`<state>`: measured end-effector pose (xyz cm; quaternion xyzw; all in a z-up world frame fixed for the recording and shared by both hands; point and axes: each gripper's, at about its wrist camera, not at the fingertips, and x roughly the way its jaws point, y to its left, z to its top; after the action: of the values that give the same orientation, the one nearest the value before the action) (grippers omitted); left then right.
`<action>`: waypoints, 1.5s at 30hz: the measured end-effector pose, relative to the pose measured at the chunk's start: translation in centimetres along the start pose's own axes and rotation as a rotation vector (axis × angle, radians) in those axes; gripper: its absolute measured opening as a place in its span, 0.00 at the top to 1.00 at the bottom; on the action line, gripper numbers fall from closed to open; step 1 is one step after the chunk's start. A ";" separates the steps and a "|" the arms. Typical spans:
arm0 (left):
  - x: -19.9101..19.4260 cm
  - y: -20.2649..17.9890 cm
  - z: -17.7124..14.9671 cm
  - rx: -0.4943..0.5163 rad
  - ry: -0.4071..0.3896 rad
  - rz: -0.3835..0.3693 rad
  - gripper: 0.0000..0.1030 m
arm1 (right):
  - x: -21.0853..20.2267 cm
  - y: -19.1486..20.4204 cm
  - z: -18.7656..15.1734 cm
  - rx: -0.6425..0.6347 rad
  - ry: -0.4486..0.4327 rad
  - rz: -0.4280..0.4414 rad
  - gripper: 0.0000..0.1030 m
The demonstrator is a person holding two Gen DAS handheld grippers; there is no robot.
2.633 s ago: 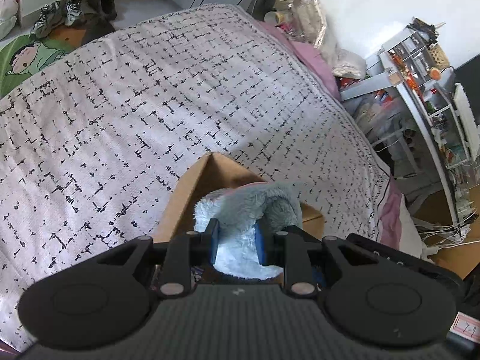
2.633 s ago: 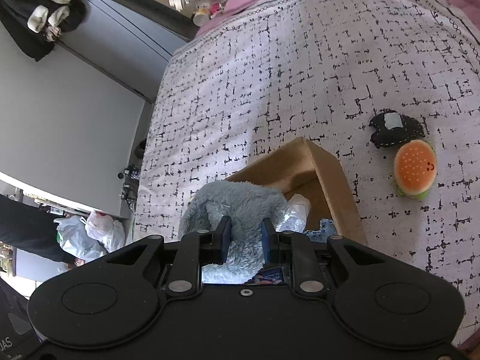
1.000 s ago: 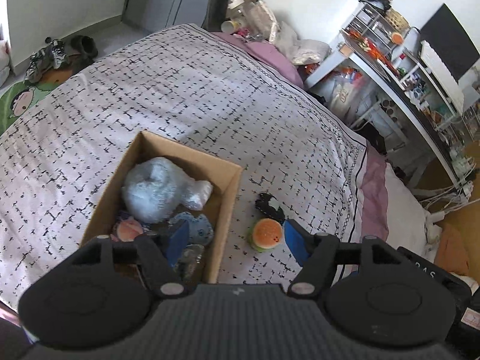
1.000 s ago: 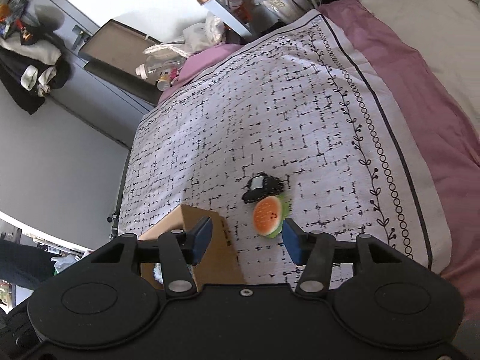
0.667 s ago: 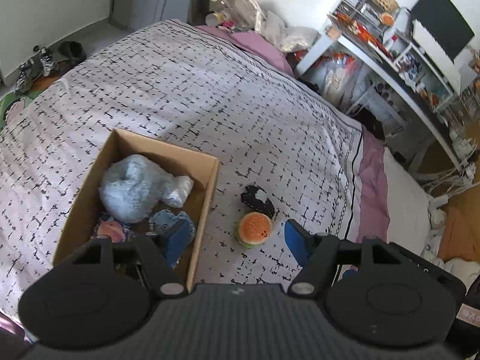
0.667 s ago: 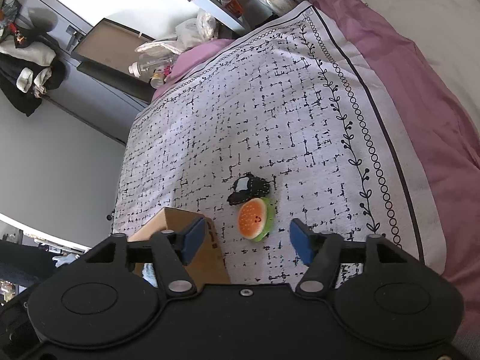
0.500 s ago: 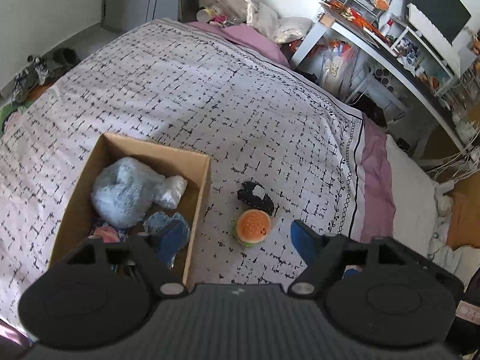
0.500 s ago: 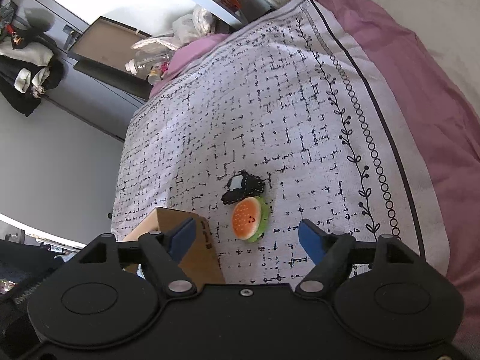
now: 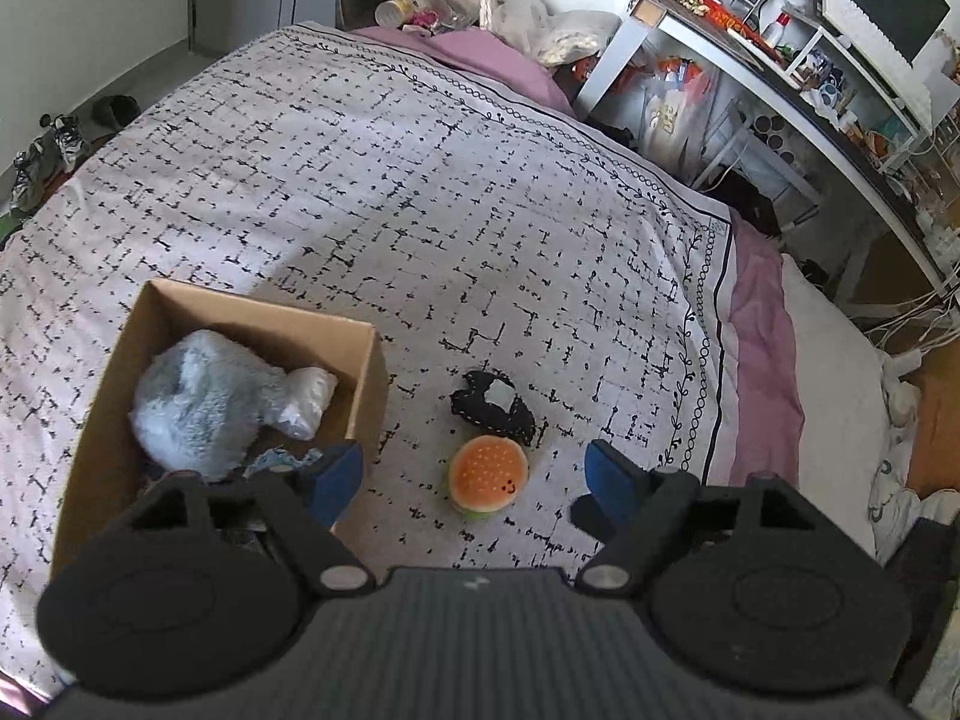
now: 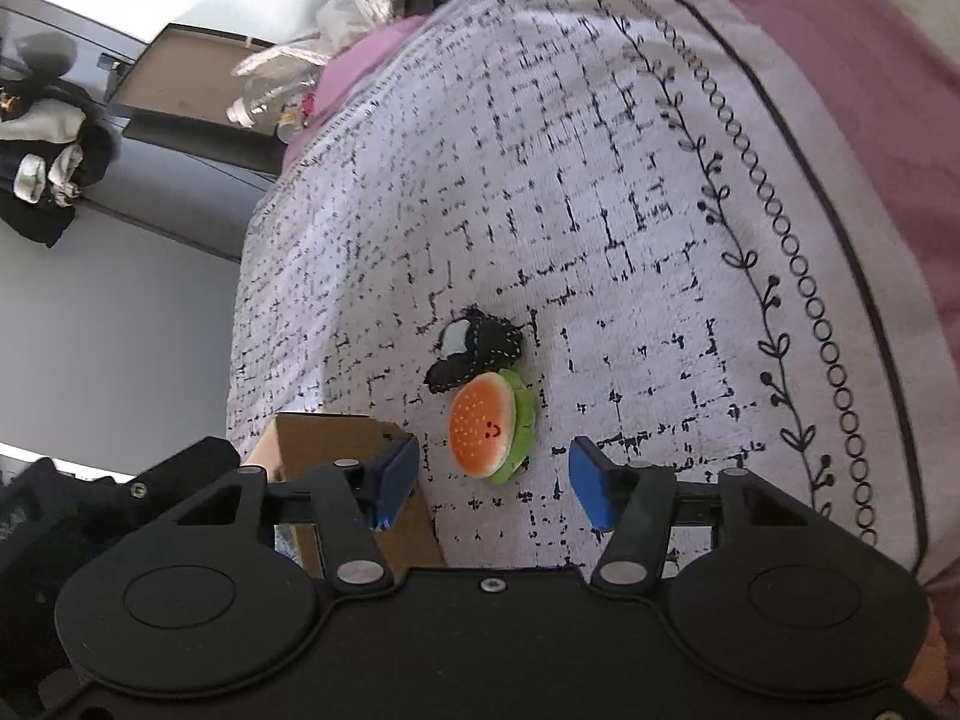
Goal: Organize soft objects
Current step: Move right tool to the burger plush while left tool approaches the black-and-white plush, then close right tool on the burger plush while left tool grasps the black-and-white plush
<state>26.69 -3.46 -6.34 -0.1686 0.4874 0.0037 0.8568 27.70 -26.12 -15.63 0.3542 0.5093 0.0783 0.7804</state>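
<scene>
Right gripper [image 10: 491, 483]: jaws closing, blue pads apart, gripping nothing. In line between the pads, lower down on the bedspread [image 10: 600, 192]: burger plush [image 10: 487, 433], orange bun with a small face, green edge, untouched by either pad. Touching the burger's far side: black plush [image 10: 477, 351] with a pale patch. Just beside the left pad in that view: a corner of the cardboard box [image 10: 324, 438].

Left gripper [image 9: 474, 477]: jaws wide apart, empty, hanging above the bedspread [image 9: 360, 180]. Seen between its pads: the same burger plush [image 9: 487, 475], black plush [image 9: 493, 405] just past it. Left pad over the near right corner of the cardboard box [image 9: 366, 384]. Inside the box: fluffy grey-blue plush [image 9: 201, 399] against the left wall, a white end pointing to the right wall; smaller items under it, too hidden to name.

Both loose plushes near the bedspread's right edge, beside the box's right wall, outside it. Past that edge: purple sheet [image 9: 759, 348], then a cluttered white desk [image 9: 750, 69]. Shoes [image 9: 45, 156] on the floor at far left.
</scene>
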 end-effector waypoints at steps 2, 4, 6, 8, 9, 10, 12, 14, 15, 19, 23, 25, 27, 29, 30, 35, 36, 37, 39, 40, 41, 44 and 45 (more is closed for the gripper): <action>0.7 -0.2 0.2 -0.002 0.006 -0.006 0.23 | 0.8 -0.3 0.3 0.018 0.012 -0.004 0.51; 1.4 -0.3 0.4 -0.013 0.015 -0.008 0.23 | 1.5 -0.7 0.5 0.043 0.024 0.014 0.55; 2.2 -0.2 0.6 -0.025 0.025 -0.009 0.24 | 2.2 -1.0 0.8 0.066 0.038 0.027 0.56; 3.0 -0.3 0.7 -0.030 0.035 -0.011 0.25 | 3.0 -1.2 1.0 0.083 0.051 0.037 0.56; 3.4 -0.4 0.8 -0.032 0.040 -0.013 0.26 | 3.4 -1.2 1.0 0.090 0.058 0.043 0.56; 3.8 -0.4 0.9 -0.034 0.045 -0.014 0.26 | 3.8 -1.3 1.1 0.093 0.064 0.045 0.56; 4.5 -0.4 1.0 -0.037 0.053 -0.011 0.26 | 4.5 -1.2 1.3 0.090 0.067 0.031 0.56; 5.3 -0.3 1.2 -0.047 0.064 -0.008 0.26 | 5.1 -1.1 1.7 0.090 0.068 0.022 0.57; 5.6 -0.2 1.3 -0.053 0.067 -0.007 0.26 | 5.5 -1.2 1.8 0.096 0.073 0.022 0.56; 6.8 -0.5 2.0 -0.046 0.071 -0.001 0.27 | 7.2 -1.2 2.0 0.091 0.100 0.003 0.56; 8.2 -1.2 2.5 -0.002 0.095 -0.009 0.30 | 8.4 -1.2 1.9 0.089 0.113 -0.012 0.75; 8.8 -1.4 2.6 -0.005 0.102 -0.011 0.31 | 8.9 -1.0 1.9 0.084 0.127 -0.008 0.79; 9.5 -1.7 2.6 0.004 0.109 -0.008 0.31 | 8.9 -1.0 1.8 0.072 0.126 -0.015 0.82; 10.2 -2.0 2.7 0.012 0.119 -0.007 0.31 | 8.8 -1.4 1.9 0.089 0.127 -0.006 0.85; 10.5 -2.1 2.6 0.012 0.124 -0.004 0.31 | 8.7 -1.7 1.9 0.098 0.127 -0.001 0.85; 12.1 -2.5 2.5 0.020 0.148 0.003 0.35 | 7.5 -2.8 1.9 0.130 0.098 -0.014 0.86; 12.4 -2.6 2.5 0.023 0.151 0.005 0.35 | 7.5 -3.0 1.9 0.136 0.094 -0.015 0.86; 12.7 -2.7 2.5 0.025 0.155 0.007 0.35 | 7.3 -3.3 1.9 0.143 0.089 -0.015 0.86; 13.4 -2.9 2.4 0.026 0.165 0.008 0.35 | 7.0 -3.5 1.9 0.147 0.077 -0.021 0.86; 13.7 -3.0 2.3 0.027 0.169 0.010 0.35 | 6.7 -3.8 1.9 0.148 0.068 -0.026 0.86; 14.0 -3.1 2.2 0.028 0.170 0.014 0.35 | 6.4 -4.0 2.0 0.151 0.057 -0.032 0.86; 15.1 -2.9 2.0 0.017 0.185 0.031 0.42 | 5.9 -4.4 2.2 0.153 0.021 -0.059 0.86; 15.4 -2.8 1.9 0.012 0.189 0.034 0.44 | 5.7 -4.6 2.3 0.153 0.010 -0.069 0.86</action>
<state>36.87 -8.01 -17.53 -0.1547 0.5690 -0.0004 0.8076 31.23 -27.78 -22.24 0.3944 0.5297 0.0141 0.7508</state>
